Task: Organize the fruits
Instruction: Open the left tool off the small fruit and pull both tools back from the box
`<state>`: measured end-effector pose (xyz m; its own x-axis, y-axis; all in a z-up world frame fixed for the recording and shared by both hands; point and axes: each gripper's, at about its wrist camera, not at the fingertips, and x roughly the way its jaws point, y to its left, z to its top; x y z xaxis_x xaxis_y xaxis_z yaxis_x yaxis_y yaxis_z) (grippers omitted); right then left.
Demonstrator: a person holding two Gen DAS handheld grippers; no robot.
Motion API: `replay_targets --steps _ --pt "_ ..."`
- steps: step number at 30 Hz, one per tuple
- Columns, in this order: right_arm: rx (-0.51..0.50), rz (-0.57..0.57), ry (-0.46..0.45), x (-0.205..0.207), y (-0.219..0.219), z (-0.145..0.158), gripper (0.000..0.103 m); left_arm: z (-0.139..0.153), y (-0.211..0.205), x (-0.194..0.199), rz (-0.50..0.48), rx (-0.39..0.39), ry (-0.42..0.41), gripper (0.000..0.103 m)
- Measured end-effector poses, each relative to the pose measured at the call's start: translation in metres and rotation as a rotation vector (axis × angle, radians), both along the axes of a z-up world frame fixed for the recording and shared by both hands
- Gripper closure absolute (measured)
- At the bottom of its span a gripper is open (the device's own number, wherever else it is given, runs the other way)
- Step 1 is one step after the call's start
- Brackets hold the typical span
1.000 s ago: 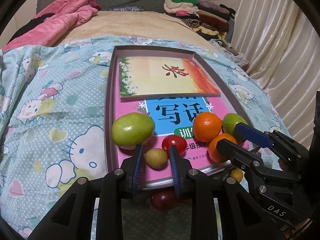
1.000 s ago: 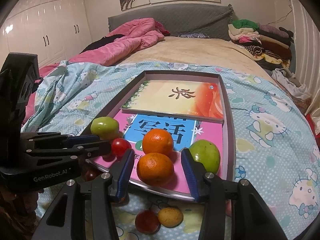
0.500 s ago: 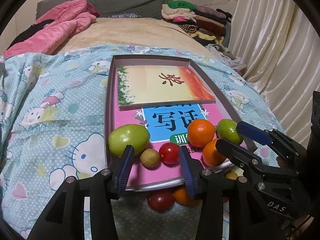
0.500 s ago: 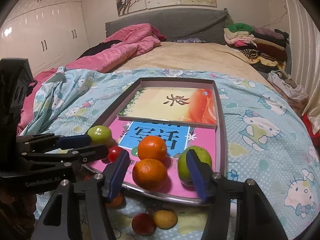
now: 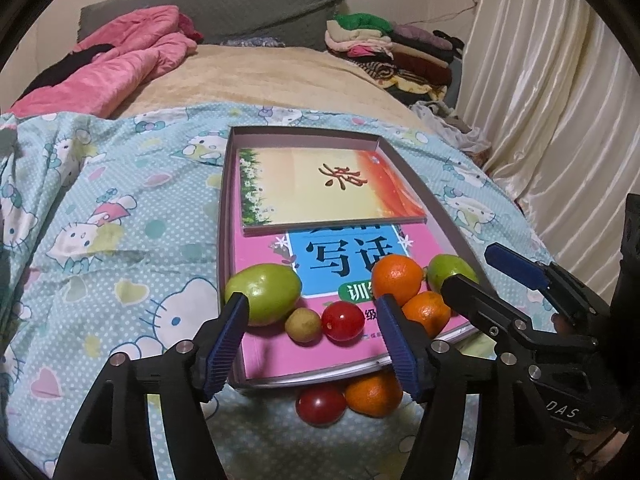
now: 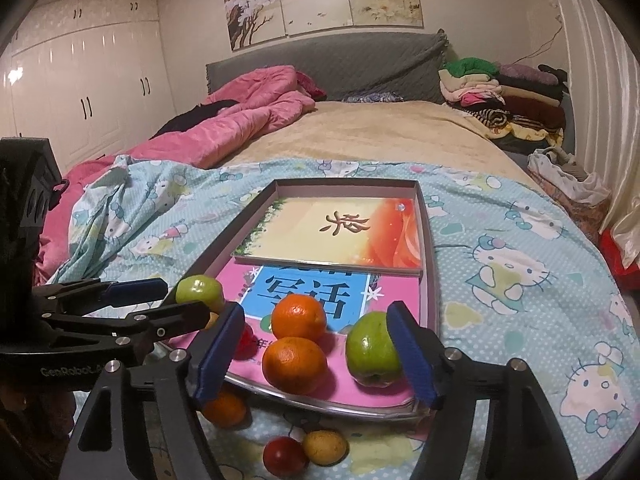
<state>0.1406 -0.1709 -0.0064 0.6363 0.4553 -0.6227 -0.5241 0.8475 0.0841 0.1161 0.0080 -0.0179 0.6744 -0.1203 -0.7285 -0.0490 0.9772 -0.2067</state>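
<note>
A shallow tray [image 5: 224, 216] on the bed holds two books and several fruits on the pink book [image 5: 272, 352]. My left gripper [image 5: 311, 301] hovers at the tray's near edge, its jaws opening, touching nothing. A small yellow fruit [image 5: 303, 324] and a red tomato [image 5: 343, 320] lie free between its fingers, with a large green fruit [image 5: 262, 294] by the left finger. My right gripper [image 6: 315, 307] is also opening. Two oranges [image 6: 294, 364] sit loose between its fingers, and a green apple [image 6: 372, 350] lies beside the right one.
Loose on the Hello Kitty sheet [image 5: 120, 240] in front of the tray lie an orange [image 6: 224, 408], a red fruit [image 6: 284, 456] and a yellow fruit [image 6: 324, 446]. A pink quilt [image 6: 240, 120] and folded clothes [image 6: 500, 92] lie further up the bed. Curtains [image 5: 560, 100] hang at the right.
My left gripper let go of the small yellow fruit and both grippers' jaws spread wider. Both views pulled back a little, so the loose orange in front of the tray now shows.
</note>
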Motion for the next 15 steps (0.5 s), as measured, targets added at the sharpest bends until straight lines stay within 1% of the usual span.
replay_targets --steps 3,6,15 --pt "0.008 -0.001 -0.009 -0.001 -0.001 0.003 0.028 0.003 0.001 -0.002 0.004 0.006 -0.013 0.030" --pt "0.017 -0.010 -0.020 -0.002 -0.003 0.006 0.024 0.007 0.005 -0.004 0.017 -0.002 -0.019 0.028" --pt "0.061 -0.054 -0.032 -0.001 -0.017 0.016 0.023 0.014 0.027 -0.011 0.080 -0.021 -0.029 0.028"
